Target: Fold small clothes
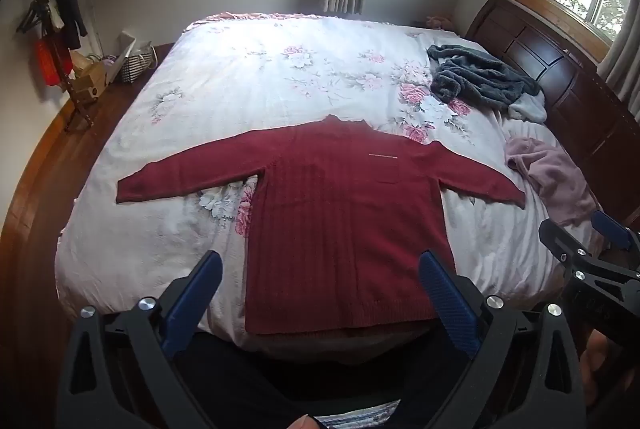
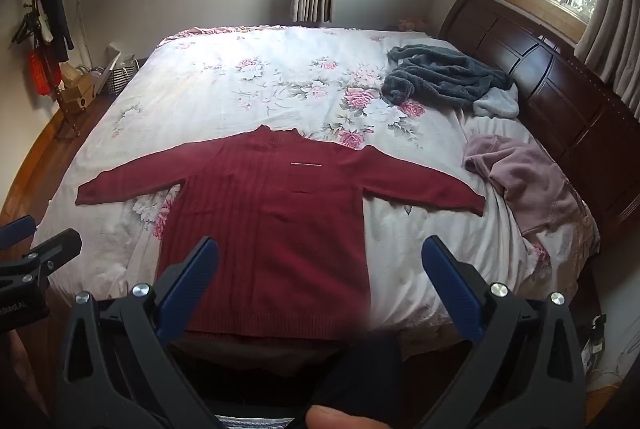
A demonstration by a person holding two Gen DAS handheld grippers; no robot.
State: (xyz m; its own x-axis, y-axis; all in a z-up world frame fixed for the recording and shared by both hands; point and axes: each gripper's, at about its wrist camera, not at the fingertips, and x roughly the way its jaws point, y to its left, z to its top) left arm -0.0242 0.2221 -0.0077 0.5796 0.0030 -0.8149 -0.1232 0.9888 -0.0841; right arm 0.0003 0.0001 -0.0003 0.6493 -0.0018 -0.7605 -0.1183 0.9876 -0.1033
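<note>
A dark red knit sweater (image 1: 340, 213) (image 2: 272, 221) lies flat on the bed, front up, collar toward the far side, both sleeves spread out sideways and hem at the near edge. My left gripper (image 1: 320, 261) hovers open above the sweater's hem, nothing between its blue fingers. My right gripper (image 2: 320, 249) is also open and empty, above the hem's right part. In the left wrist view the right gripper (image 1: 580, 229) shows at the right edge; in the right wrist view the left gripper (image 2: 36, 245) shows at the left edge.
The bed (image 1: 248, 77) has a floral cover. A dark grey fleece garment (image 1: 480, 81) (image 2: 444, 77) and a pink garment (image 1: 556, 181) (image 2: 524, 181) lie at the right near the wooden headboard (image 2: 560, 85). A coat rack (image 1: 60, 29) and boxes stand at the left.
</note>
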